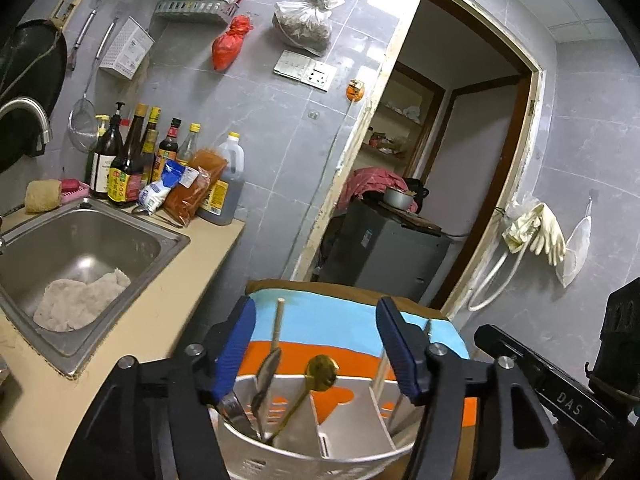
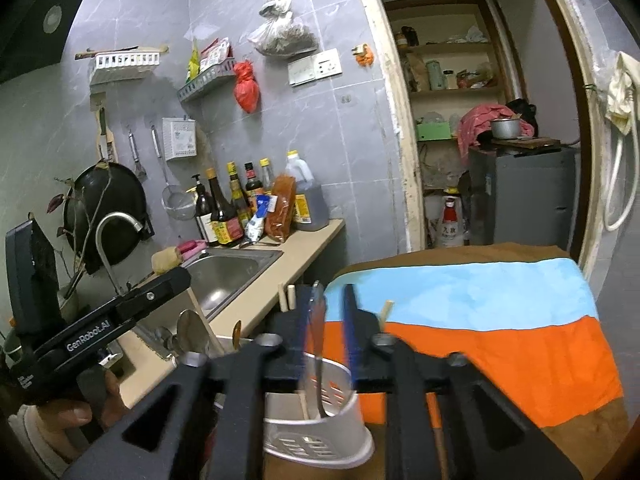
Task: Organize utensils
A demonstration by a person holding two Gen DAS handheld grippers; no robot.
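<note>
I read the white utensil caddy (image 1: pixel 320 440) as the reference point: it stands on the striped blue-and-orange cloth (image 2: pixel 500 320) at the cloth's near edge, just beside the counter (image 1: pixel 100 364). The caddy is divided into compartments. In the left wrist view, its left compartment holds a gold spoon (image 1: pixel 322 368) leaning bowl-up, a metal spoon (image 1: pixel 267 372), dark-handled cutlery and an upright wooden chopstick (image 1: pixel 279 322); its right compartment holds thin upright utensils that I cannot identify. My left gripper (image 1: pixel 320 346) hangs over the caddy with its blue pads well apart, gripping nothing; the utensil tops stand in the gap without touching either pad. My right gripper (image 2: pixel 334 320) sits over the caddy as well, its jaws parted by a narrow gap. A metal utensil handle (image 2: pixel 318 360) rises from the caddy through that gap; it is blurred, lies close to the left pad, and I cannot tell whether a pad touches it. A hand (image 2: pixel 80 412) grips the left tool's handle left of the caddy. Beyond the caddy to the left, the steel sink (image 1: pixel 88 248) holds a pale cloth (image 1: pixel 80 298), with sauce bottles (image 1: pixel 132 160) behind it.
</note>
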